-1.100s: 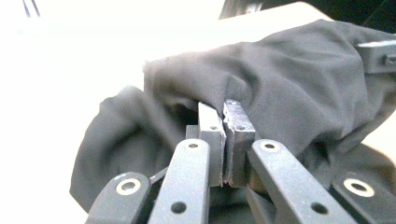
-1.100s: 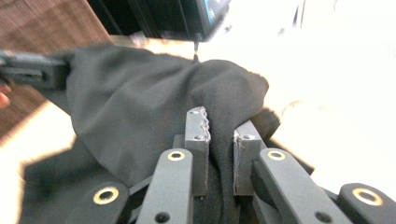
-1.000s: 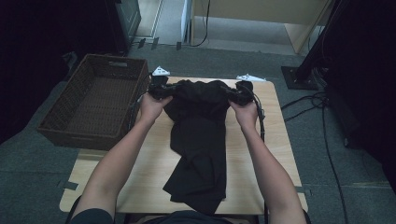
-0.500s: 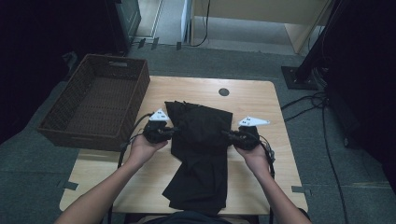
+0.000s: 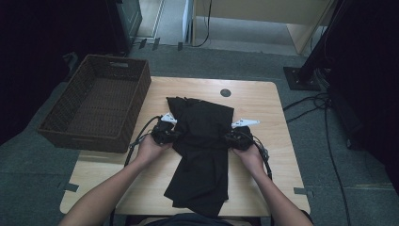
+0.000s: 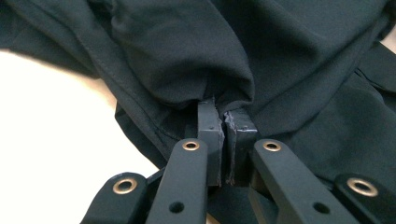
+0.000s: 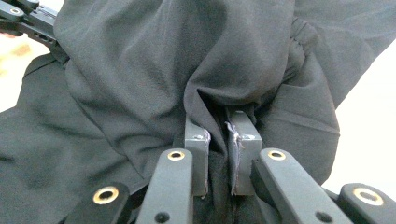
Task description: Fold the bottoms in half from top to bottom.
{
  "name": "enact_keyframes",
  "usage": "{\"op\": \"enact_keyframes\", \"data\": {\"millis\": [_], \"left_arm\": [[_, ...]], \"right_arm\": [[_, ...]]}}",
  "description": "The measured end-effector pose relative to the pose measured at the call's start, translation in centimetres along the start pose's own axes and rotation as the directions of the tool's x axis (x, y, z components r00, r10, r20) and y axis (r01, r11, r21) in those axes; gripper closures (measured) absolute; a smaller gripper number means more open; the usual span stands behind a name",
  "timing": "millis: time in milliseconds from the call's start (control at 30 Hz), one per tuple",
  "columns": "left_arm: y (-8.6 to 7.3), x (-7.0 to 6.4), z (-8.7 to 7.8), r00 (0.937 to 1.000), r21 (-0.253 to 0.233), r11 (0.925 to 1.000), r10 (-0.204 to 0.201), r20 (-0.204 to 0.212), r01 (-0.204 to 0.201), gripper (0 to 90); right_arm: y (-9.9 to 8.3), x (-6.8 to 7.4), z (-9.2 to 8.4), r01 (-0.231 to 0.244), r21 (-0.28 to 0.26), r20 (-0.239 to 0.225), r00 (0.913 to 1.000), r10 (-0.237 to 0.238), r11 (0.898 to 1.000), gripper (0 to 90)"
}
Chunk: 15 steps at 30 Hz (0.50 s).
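A black garment (image 5: 202, 150) lies on the wooden table (image 5: 263, 103), folded over itself, with its near end hanging toward the front edge. My left gripper (image 5: 173, 134) is shut on the garment's left edge; in the left gripper view its jaws pinch a bunched fold of the cloth (image 6: 187, 56), and the left gripper (image 6: 223, 114) has the pads pressed together. My right gripper (image 5: 229, 137) is shut on the right edge; in the right gripper view the dark cloth (image 7: 154, 60) is drawn down between the pads of the right gripper (image 7: 219, 126).
A brown wicker basket (image 5: 63, 123) stands at the table's left side. A small round dark hole (image 5: 225, 92) sits in the far part of the tabletop. Cables and a black stand base (image 5: 301, 77) lie on the floor to the right.
Both hands have pulled back from the far part of the table toward me and sunk, carrying the garment's top edge over onto its middle. The cloth is folded shorter.
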<state>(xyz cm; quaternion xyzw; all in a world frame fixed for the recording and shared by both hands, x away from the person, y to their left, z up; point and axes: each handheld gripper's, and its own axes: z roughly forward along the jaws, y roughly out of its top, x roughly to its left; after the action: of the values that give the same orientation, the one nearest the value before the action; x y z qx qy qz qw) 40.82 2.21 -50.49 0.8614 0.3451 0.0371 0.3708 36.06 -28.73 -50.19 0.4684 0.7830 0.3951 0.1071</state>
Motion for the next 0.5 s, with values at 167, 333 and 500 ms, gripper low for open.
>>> {"op": "enact_keyframes", "data": {"millis": [167, 333, 500], "left_arm": [[1.4, 2.2, 1.1, 0.9987, -0.029, 0.9988, -0.039, -0.032, 0.038, 85.8], [2.3, 3.4, 1.7, 0.9971, -0.038, 0.9983, -0.047, -0.06, 0.045, 84.9], [2.4, 3.7, 1.9, 0.9961, -0.049, 0.9963, -0.073, -0.049, 0.071, 85.3]], "right_arm": [[1.8, -1.5, 1.9, -0.003, -0.022, 0.034, 0.9994, 0.003, 1.0, 79.1], [2.7, -2.6, 3.0, -0.029, -0.038, 0.035, 0.9989, 0.03, 0.999, 78.2], [3.0, -3.3, 3.5, -0.049, -0.051, 0.037, 0.998, 0.051, 0.997, 77.0]]}}
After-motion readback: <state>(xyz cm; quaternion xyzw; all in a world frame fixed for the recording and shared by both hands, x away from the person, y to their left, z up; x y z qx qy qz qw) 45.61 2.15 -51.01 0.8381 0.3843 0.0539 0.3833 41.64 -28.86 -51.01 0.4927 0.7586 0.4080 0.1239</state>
